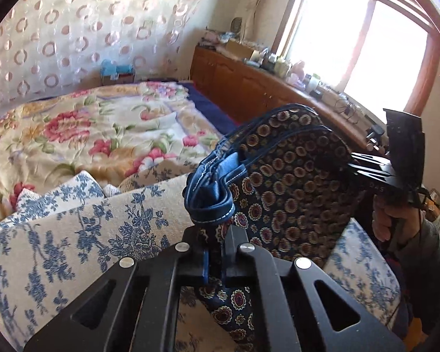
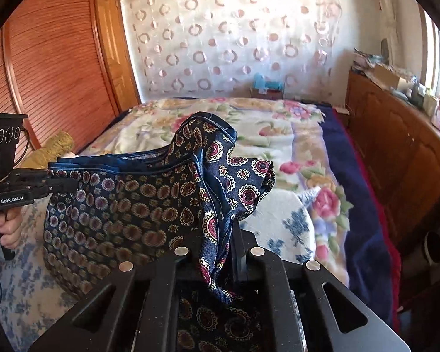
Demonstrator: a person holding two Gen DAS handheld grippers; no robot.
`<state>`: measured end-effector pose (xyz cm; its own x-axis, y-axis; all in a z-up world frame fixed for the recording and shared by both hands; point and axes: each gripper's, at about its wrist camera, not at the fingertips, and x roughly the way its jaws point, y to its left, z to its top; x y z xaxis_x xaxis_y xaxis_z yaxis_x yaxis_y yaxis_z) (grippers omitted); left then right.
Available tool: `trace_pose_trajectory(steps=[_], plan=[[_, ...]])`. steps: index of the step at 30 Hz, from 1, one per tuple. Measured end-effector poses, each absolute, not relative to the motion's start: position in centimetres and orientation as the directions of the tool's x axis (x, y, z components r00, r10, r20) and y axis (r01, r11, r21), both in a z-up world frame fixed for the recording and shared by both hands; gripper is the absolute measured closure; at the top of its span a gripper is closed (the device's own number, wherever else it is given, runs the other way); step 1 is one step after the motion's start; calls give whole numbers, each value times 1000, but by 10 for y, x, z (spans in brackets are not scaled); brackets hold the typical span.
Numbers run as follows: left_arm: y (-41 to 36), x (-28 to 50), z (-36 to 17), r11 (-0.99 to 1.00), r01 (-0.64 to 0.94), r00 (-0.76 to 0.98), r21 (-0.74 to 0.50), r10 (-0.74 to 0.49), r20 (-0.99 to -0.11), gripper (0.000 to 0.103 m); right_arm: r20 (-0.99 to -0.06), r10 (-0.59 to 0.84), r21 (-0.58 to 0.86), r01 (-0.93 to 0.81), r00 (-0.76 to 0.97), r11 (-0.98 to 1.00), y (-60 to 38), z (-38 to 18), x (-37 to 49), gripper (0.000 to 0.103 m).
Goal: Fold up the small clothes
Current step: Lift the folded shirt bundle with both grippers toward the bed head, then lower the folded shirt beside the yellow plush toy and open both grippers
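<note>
The dark blue patterned garment (image 1: 290,182) hangs in the air above the bed (image 1: 82,135), stretched between the two grippers. It looks like a pair of small shorts with a medallion print and a plain blue band along the top edge.

The left gripper (image 1: 217,234) has its jaws closed on one end of this band, and the blue hem bunches up just in front of them. The cloth falls down between the black fingers toward the camera. In the right wrist view the same gripper (image 2: 63,186) comes in from the left side of the garment, and the person's hand (image 2: 6,228) is around its handle.

The right gripper (image 2: 233,234) also has its jaws closed on the garment, on a folded corner that stands up above them. In the left wrist view this gripper (image 1: 357,161) holds the far edge of the garment, with a hand (image 1: 392,220) and a dark sleeve below it.

Under the garment lies a beige cloth with blue flowers (image 1: 73,228), on the near part of the bed. Beyond the garment the bed carries a flowered quilt (image 2: 278,135). A wooden cabinet (image 2: 395,152) stands to the right of the bed, under the window (image 1: 366,38).
</note>
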<state>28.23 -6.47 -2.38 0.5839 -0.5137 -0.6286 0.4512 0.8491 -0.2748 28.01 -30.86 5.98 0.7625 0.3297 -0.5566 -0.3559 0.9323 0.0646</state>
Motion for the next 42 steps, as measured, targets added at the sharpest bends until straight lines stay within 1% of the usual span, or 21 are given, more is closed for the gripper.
trace_pose_trajectory(steps=[6,11,19,24,29,31,34,37,42], plan=[[-46,251,8,854,455,649,-251,-511,-564,97,-485,351,24,-389,801,921,-290,85,257,93],[-15,221,33,877,418,713,-238,-479,-512,97,-434,393,-18,-443,811,896,-267,105,241,93],[50,177,53,939,287,807,-188,-343,-480,97,-387,498,-75,-565,776,821,-200,127,237,93],[95,151,54,959,202,844,-199,-274,-461,97,-379,557,-110,-633,739,766,-154,136,245,93],[139,123,51,970,105,883,-220,-192,-427,97,-373,616,-158,-702,694,695,-102,149,276,93],[160,116,45,971,51,895,-233,-148,-421,97,-376,640,-178,-730,670,660,-73,155,289,93],[189,110,30,966,-23,895,-257,-95,-437,98,-393,664,-212,-766,636,607,-29,158,311,93],[214,112,9,959,-100,881,-265,-39,-472,97,-441,667,-247,-796,600,552,15,147,351,93],[243,118,-31,945,-184,842,-270,10,-540,97,-520,627,-288,-811,579,510,75,119,383,93]])
